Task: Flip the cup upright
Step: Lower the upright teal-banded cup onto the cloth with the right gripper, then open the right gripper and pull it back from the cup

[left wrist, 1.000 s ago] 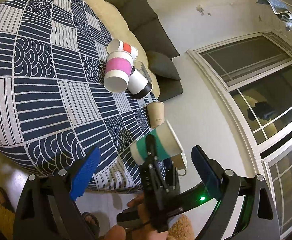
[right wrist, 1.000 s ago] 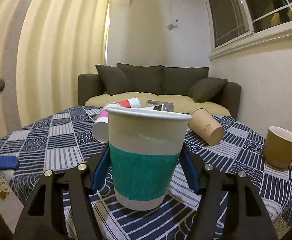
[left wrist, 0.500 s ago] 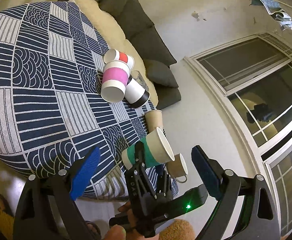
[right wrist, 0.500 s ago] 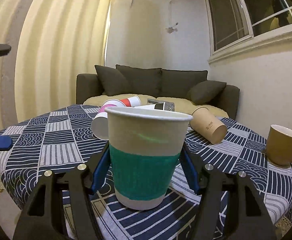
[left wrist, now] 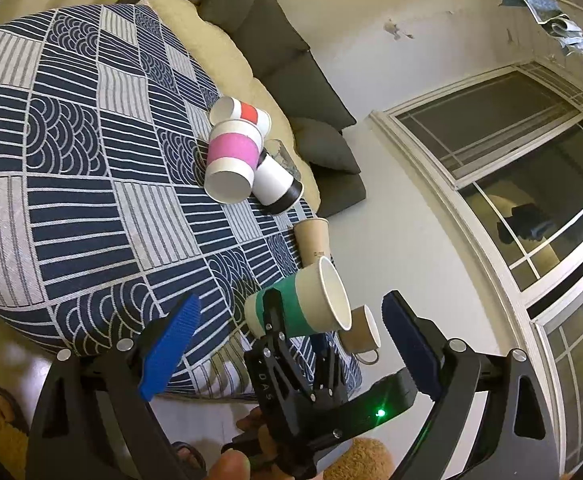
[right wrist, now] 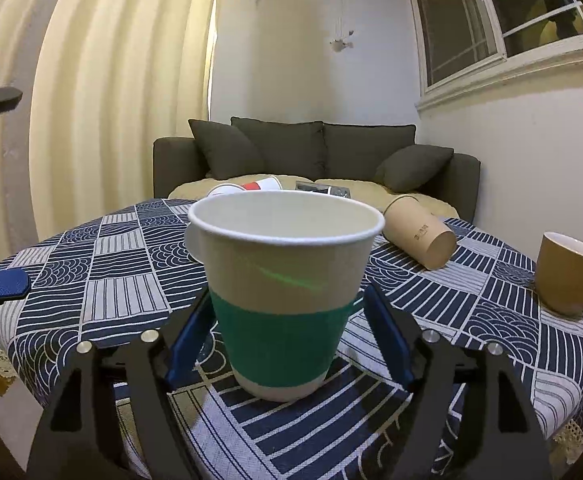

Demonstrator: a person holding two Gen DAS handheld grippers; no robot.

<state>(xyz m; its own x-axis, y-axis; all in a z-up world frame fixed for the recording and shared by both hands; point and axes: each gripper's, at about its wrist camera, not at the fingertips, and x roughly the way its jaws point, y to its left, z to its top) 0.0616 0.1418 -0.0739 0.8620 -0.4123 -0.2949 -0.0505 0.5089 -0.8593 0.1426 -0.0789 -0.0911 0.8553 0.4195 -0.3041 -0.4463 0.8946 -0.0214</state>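
Note:
A paper cup with a green band (right wrist: 283,300) stands upright on the patterned tablecloth (right wrist: 111,292), mouth up, between the blue pads of my right gripper (right wrist: 287,344). The jaws have parted and a gap shows on the right side of the cup. In the left wrist view the same green-band cup (left wrist: 303,304) sits near the table's front edge with the right gripper (left wrist: 287,344) around it. My left gripper (left wrist: 287,344) is wide open and empty, off the table edge.
A pink-band cup (left wrist: 231,160), a red-band cup (left wrist: 243,112), a black-band cup (left wrist: 275,184) and a brown paper cup (right wrist: 419,236) lie on their sides. A brown mug (right wrist: 567,276) stands at the right. A dark sofa (right wrist: 315,156) is behind the table.
The right gripper's jaws have loosened from the green-band cup, which now rests on the cloth. The right wrist view looks at it from slightly higher. The left gripper has drifted a little.

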